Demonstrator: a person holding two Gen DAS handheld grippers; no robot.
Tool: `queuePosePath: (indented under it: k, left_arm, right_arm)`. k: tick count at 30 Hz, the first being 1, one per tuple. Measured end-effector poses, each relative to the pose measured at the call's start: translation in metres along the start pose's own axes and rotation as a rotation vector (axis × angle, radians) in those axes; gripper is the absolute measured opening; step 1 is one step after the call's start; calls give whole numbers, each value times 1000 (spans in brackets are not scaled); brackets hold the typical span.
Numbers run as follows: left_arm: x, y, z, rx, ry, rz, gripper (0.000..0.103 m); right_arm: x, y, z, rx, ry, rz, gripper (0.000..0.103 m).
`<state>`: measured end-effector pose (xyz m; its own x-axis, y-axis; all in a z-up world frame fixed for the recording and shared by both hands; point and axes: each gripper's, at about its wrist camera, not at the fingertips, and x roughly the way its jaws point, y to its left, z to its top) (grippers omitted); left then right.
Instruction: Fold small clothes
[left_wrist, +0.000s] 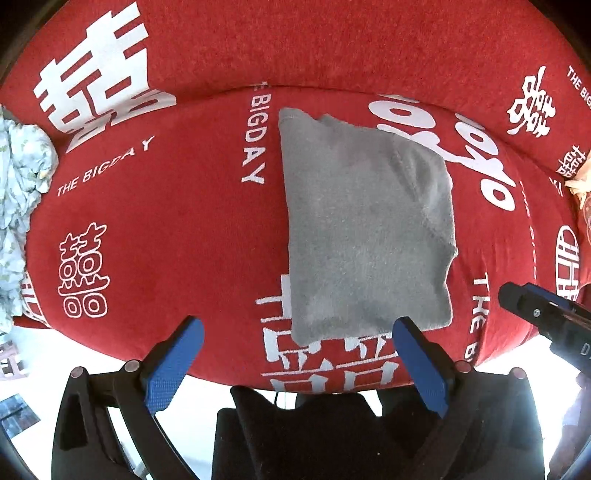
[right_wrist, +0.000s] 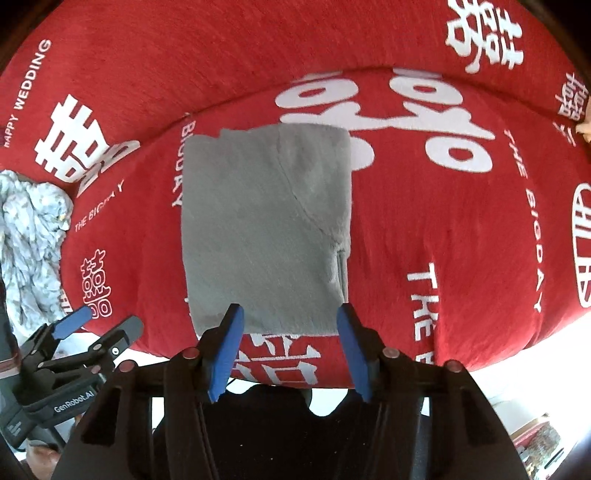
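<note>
The grey garment (right_wrist: 264, 225) lay folded flat on the red cover (right_wrist: 443, 229), long axis running away from both grippers. The right gripper (right_wrist: 291, 350) hung nearer, over its near edge, jaws apart and empty. The left gripper (left_wrist: 295, 360) was spread wide, holding nothing.

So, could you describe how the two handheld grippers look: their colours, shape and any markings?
Both are alike. The left gripper and the right gripper have black plastic bodies with hinged linkage arms, reddish round pivot pins, and two flat fingers faced with blue textured pads. In the right wrist view, the left gripper's side bears white lettering, "GenRobot.AI". No cables are clearly visible.
</note>
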<state>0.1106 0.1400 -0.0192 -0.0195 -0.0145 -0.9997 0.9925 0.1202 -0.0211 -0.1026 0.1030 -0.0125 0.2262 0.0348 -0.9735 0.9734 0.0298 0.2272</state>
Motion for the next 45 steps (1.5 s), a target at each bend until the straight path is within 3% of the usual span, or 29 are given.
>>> queuePosePath:
  k: [3, 7, 10, 45]
  left_arm:
    - [-2, 0, -1, -8, 11, 20, 102]
    - [-11, -1, -3, 18, -21, 89, 102]
    - [-14, 0, -3, 24, -35, 97, 102]
    - [-24, -1, -4, 13, -35, 111, 102]
  right_arm:
    - [-5, 5, -1, -3, -13, -14, 68]
    - [-13, 13, -2, -25, -47, -31, 87]
    - [-17, 16, -2, -40, -65, -66, 103]
    - [-34, 21, 2, -46, -88, -149, 103]
